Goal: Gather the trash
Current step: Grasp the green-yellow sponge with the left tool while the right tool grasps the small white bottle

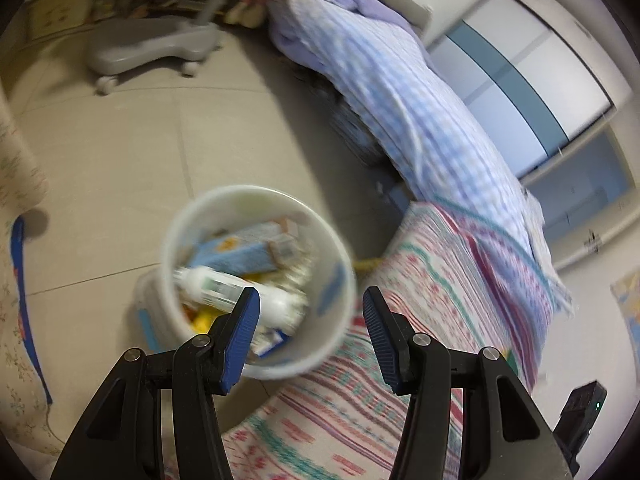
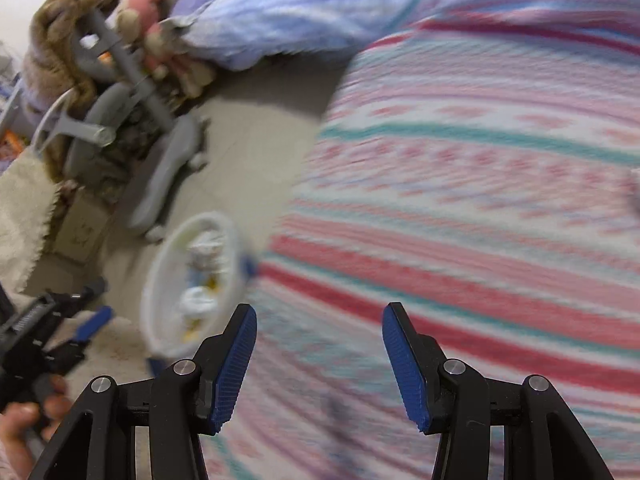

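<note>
A white round trash bin stands on the tiled floor beside the bed. It holds a white bottle, a blue carton and other scraps. My left gripper is open and empty, just above the bin's near rim. My right gripper is open and empty over the striped blanket. The bin shows at lower left in the right wrist view, with the left gripper beside it. Both views are blurred.
A bed with a striped blanket and a blue checked quilt lies to the right. A grey wheeled chair base stands on the floor beyond the bin. A cardboard box and plush toys sit near the chair.
</note>
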A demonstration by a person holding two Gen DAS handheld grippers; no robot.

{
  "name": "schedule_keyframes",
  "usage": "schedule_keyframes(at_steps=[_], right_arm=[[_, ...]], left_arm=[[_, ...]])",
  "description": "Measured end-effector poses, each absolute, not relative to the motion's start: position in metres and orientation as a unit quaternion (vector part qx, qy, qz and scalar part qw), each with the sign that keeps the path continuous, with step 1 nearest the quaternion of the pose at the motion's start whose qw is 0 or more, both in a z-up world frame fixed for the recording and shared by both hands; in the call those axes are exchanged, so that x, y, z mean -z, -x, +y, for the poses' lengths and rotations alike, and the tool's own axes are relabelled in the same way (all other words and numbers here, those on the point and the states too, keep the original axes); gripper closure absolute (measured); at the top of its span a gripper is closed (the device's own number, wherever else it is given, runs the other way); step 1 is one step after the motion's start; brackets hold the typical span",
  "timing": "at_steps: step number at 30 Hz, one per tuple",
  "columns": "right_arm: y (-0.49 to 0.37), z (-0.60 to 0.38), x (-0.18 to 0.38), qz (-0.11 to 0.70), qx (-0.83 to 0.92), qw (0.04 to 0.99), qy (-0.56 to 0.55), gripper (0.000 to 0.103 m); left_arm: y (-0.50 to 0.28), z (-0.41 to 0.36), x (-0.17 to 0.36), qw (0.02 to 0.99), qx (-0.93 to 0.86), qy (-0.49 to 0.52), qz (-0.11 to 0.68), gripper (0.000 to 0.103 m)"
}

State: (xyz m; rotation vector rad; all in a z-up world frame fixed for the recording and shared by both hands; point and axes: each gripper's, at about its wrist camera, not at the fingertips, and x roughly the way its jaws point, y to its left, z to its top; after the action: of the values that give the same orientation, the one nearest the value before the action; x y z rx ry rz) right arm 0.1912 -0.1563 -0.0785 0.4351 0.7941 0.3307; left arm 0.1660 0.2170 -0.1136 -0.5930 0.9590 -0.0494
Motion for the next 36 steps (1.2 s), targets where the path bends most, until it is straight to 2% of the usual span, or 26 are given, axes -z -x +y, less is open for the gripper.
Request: schedule_keyframes(at_steps=[12,21,22,23,24,30,36], right_arm=[[-0.205,-0.334,0.087,0.368,0.001,0.906,-0.209,0.043],[-0.226,-0.269,0.126,0.406,-0.079,0.91,0.021,0.042],[-0.227,-0.262,0.132,0.414,-0.089,0.905,0.036,0.05],[-0.225,-0.252,0.132,0.405,-0.093,0.908,0.055,0.063],[-0.224,-0.248,0.129,0.402,-0.098,0.908,0.059,0.063],[-0.207,-0.255,0.101,0.39,-0.108,0.914,-0.025,0.064],[-0.164,-0.317,0.07,0.345,-0.118,0.913,-0.181,0.065]], left_arm=[[-0.17,0.101,0.107,0.814,0.109,0.198,0.535,0.046],[-0.169,0.023,0.105,0.809,0.141,0.133,0.554,0.046],[-0.169,0.015,0.105,0.81,0.145,0.126,0.554,0.046],[-0.169,0.01,0.104,0.811,0.147,0.12,0.554,0.046],[-0.168,0.003,0.104,0.812,0.151,0.113,0.553,0.046],[-0.171,-0.021,0.107,0.809,0.163,0.101,0.556,0.046],[-0.177,-0.059,0.11,0.804,0.183,0.079,0.56,0.046]])
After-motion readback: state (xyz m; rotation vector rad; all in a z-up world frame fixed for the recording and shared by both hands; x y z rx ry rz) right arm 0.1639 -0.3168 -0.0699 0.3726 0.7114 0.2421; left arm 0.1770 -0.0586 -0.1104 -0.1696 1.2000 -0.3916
